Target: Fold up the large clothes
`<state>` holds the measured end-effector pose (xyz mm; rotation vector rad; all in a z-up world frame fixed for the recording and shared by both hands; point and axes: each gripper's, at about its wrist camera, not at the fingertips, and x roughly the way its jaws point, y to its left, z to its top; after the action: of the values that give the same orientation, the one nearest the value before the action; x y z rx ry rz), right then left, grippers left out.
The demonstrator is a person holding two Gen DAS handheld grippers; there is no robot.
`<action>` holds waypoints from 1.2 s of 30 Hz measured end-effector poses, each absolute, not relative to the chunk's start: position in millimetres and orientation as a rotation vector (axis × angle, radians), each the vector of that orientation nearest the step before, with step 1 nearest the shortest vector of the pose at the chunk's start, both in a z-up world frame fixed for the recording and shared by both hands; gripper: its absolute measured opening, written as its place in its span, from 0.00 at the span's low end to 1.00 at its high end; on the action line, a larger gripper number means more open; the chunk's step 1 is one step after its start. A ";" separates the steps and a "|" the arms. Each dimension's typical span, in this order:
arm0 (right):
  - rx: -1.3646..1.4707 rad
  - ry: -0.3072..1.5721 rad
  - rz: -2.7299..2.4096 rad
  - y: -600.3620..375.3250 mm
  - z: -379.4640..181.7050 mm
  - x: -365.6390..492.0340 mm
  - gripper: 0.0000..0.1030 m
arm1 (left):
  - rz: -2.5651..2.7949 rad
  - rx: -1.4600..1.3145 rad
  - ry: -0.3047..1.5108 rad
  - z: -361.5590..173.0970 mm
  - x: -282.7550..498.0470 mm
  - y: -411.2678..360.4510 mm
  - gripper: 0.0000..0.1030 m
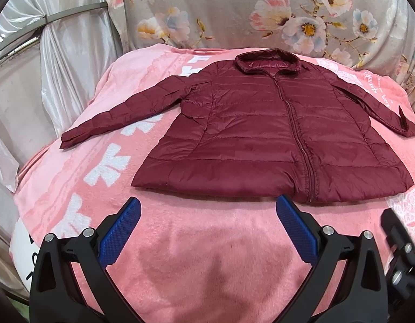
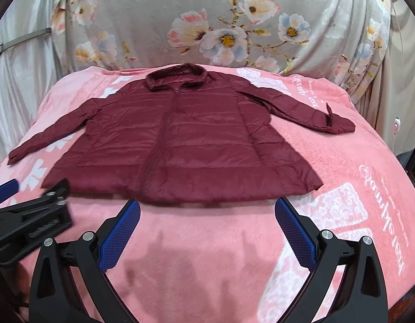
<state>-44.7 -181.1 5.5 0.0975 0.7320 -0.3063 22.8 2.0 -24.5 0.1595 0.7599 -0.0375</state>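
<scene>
We see the dark red quilted zip jacket lying flat, sleeves spread, on the pink fleece blanket. Our left gripper and right gripper both stand wide apart, holding nothing; their bases are cut off.

On my feeds the pink fleece blanket carries white cursive lettering along its right side, and more by the far right corner, but I can't read any word reliably.

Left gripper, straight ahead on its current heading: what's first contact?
Most likely the bottom hem of the maroon jacket, just beyond the open left gripper. Only bare pink blanket lies between the fingers; its height above the blanket is unclear.
</scene>
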 end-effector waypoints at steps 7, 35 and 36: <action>0.188 0.677 -0.395 -264.0 9.2 -14.3 0.95 | 0.005 0.155 0.726 -15.8 57.2 -0.3 0.95; 0.419 0.727 -0.857 -588.8 -71.5 136.3 0.14 | 0.149 0.131 0.708 -78.7 204.5 -22.1 0.95; 0.415 0.716 -0.857 -588.2 -69.9 136.1 0.08 | 0.148 0.135 0.711 -81.2 205.1 -23.1 0.95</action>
<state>136.1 -588.2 -69.9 0.4149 0.7163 -0.8575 205.1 -23.1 -81.2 0.1349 0.7113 0.1483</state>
